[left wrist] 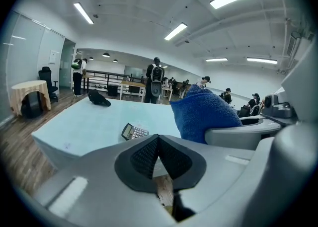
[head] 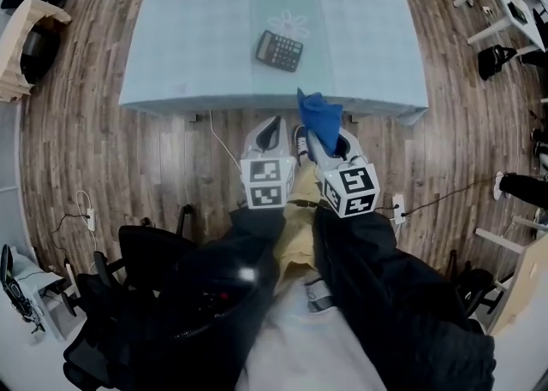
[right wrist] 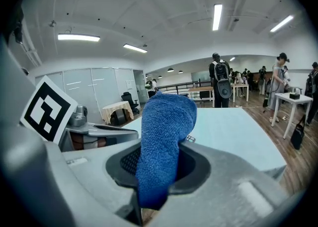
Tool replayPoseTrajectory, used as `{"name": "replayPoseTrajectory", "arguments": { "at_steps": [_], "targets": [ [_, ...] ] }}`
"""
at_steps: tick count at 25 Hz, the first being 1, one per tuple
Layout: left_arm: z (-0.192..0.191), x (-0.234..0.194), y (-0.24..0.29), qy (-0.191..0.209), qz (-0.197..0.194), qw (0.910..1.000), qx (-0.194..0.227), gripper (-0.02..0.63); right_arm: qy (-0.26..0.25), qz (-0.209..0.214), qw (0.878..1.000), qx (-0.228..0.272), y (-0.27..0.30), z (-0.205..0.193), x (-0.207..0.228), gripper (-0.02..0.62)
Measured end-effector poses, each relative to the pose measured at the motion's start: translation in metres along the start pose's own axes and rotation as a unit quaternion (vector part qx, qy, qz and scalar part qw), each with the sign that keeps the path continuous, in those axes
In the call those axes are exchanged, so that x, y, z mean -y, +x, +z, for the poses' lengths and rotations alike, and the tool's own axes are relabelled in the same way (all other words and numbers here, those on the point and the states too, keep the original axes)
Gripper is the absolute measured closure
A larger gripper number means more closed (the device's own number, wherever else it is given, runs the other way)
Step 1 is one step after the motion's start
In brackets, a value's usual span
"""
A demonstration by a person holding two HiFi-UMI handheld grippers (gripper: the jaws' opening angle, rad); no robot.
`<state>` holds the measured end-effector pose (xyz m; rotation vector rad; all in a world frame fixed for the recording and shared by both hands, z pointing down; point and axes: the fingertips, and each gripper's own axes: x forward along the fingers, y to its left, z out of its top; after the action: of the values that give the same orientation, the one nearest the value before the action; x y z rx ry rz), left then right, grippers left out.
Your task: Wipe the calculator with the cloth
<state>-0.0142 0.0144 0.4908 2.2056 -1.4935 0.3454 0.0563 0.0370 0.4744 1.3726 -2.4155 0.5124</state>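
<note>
Presently the calculator [head: 279, 50] is found flat on the table [head: 197, 38]. The cloth [head: 319, 115], pinched by the right gripper [right wrist: 159, 164], is held short of it, slightly right. The left gripper [left wrist: 158, 157] is pressed together, empty.

- We see the cloth [right wrist: 164, 136] as blue terry, rough, nubby and matt.
- The left gripper [left wrist: 158, 157] and right gripper [right wrist: 160, 171] have smooth, matt grey plastic shells.
- Their pads [left wrist: 141, 159] look black and finely ribbed.
- The calculator [head: 279, 50] is dull dark plastic.
- The table [head: 197, 38] wears a smooth pale-blue cover.
- The floor [head: 128, 158] is grained wood plank.
</note>
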Motion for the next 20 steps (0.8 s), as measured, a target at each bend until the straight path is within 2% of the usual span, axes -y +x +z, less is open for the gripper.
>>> {"name": "replayPoseTrajectory", "arguments": {
  "at_steps": [3,11,20],
  "targets": [
    [0.009,-0.011,0.021,-0.001,0.015,0.9999,-0.002,0.609,-0.001,0.016,1.0,-0.003,0.024,0.007,0.012,0.503],
    [0.059,-0.063,0.079,-0.007,0.074,0.9972,0.004,0.609,-0.008,0.062,0.998,0.006,0.1,0.055,0.049,0.503],
    [0.079,-0.07,0.153,-0.022,0.094,0.995,-0.028,0.609,-0.004,0.101,0.994,-0.028,0.165,0.078,0.101,0.503]
  ]
}}
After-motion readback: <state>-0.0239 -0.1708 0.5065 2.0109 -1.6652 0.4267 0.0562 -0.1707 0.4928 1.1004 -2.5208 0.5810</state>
